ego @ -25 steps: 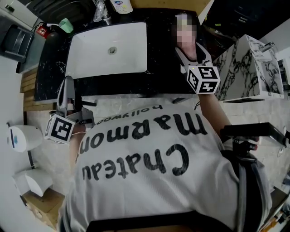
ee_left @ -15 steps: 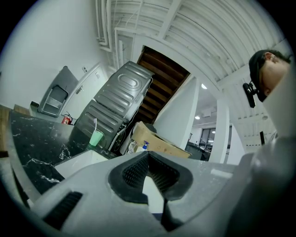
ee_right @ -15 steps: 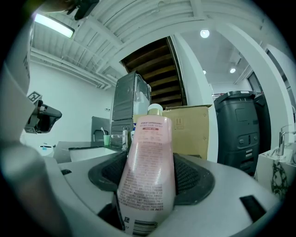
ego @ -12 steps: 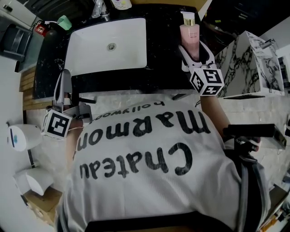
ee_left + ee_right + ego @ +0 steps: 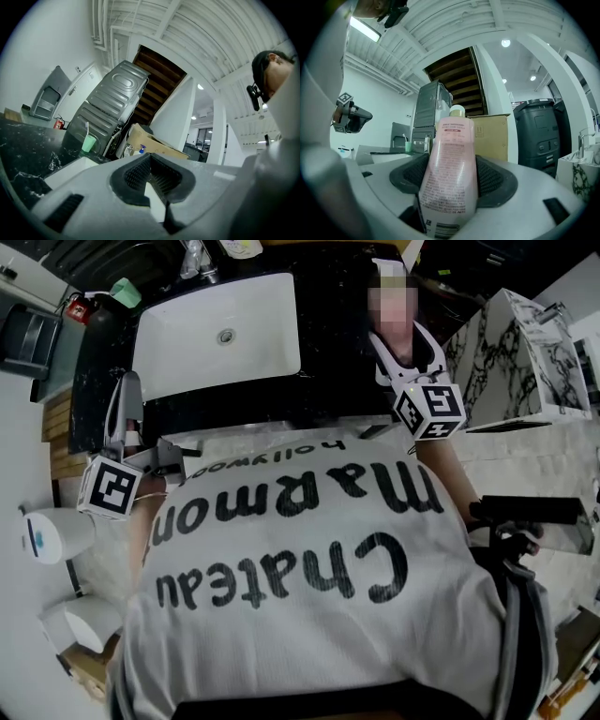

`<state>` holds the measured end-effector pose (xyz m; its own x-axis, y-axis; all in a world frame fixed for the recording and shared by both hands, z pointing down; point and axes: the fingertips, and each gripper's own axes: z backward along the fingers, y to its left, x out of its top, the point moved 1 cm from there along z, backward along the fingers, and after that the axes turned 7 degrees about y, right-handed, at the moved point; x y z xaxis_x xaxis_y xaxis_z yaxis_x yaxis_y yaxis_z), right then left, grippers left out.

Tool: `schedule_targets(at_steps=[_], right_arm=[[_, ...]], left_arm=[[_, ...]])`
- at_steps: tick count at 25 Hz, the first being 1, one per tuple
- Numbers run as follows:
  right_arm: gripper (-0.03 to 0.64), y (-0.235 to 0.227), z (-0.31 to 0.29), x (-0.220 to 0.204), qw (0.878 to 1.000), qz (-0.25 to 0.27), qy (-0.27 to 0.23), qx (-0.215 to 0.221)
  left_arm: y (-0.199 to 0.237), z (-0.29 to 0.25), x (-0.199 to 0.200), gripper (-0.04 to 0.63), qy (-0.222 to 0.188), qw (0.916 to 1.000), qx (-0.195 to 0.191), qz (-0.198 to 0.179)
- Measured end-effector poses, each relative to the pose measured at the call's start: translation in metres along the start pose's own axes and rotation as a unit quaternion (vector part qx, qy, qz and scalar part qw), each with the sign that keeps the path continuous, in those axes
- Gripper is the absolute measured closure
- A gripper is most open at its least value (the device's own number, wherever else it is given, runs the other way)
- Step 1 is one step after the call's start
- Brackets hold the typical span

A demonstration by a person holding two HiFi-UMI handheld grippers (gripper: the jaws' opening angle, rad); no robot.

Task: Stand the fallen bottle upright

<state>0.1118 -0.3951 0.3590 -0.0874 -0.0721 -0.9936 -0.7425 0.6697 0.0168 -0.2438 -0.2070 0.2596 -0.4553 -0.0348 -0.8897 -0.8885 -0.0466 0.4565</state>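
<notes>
A pink bottle [image 5: 450, 173] with a pale cap stands between the jaws of my right gripper [image 5: 450, 185], which is shut on its lower body; the cap points away from the camera. In the head view the right gripper [image 5: 405, 351] is over the black counter [image 5: 328, 362] to the right of the white sink [image 5: 216, 329], and a mosaic patch hides most of the bottle. My left gripper [image 5: 127, 399] hangs at the counter's front left edge. Its dark pads [image 5: 136, 176] are closed together with nothing between them.
A green cup [image 5: 125, 293] and a red item [image 5: 77, 307] stand at the counter's far left, a faucet [image 5: 194, 259] behind the sink. A marble-patterned box [image 5: 525, 362] is at the right. White fixtures [image 5: 52, 532] sit low on the left. My printed shirt [image 5: 309, 559] fills the foreground.
Little differs. The right gripper keeps its hold on the bottle over the counter. The left gripper has drifted slightly left and up in the view.
</notes>
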Motion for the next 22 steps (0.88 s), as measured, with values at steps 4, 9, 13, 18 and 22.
schedule_targets(at_steps=[4,9,13,18,22], right_arm=[[0.305,0.003,0.003,0.003,1.000,-0.004,-0.002,-0.015],[0.305,0.003,0.024,-0.002,0.999,-0.010,-0.017,-0.036],[0.305,0.008,0.037,-0.005,0.998,-0.004,-0.033,-0.055],[0.305,0.010,0.051,-0.003,0.995,-0.003,-0.056,-0.078],[0.305,0.012,0.058,-0.003,0.994,0.000,-0.064,-0.091]], left_arm=[[0.002,-0.013,0.012,0.581,0.008,0.9998,-0.014,-0.007],[-0.002,-0.015,0.006,0.581,0.009,0.9990,-0.041,-0.014],[-0.001,-0.022,0.003,0.581,0.019,0.9976,-0.064,-0.019],[0.003,-0.026,0.000,0.581,0.031,0.9960,-0.082,-0.016],[0.004,-0.024,-0.004,0.581,0.041,0.9952,-0.087,-0.013]])
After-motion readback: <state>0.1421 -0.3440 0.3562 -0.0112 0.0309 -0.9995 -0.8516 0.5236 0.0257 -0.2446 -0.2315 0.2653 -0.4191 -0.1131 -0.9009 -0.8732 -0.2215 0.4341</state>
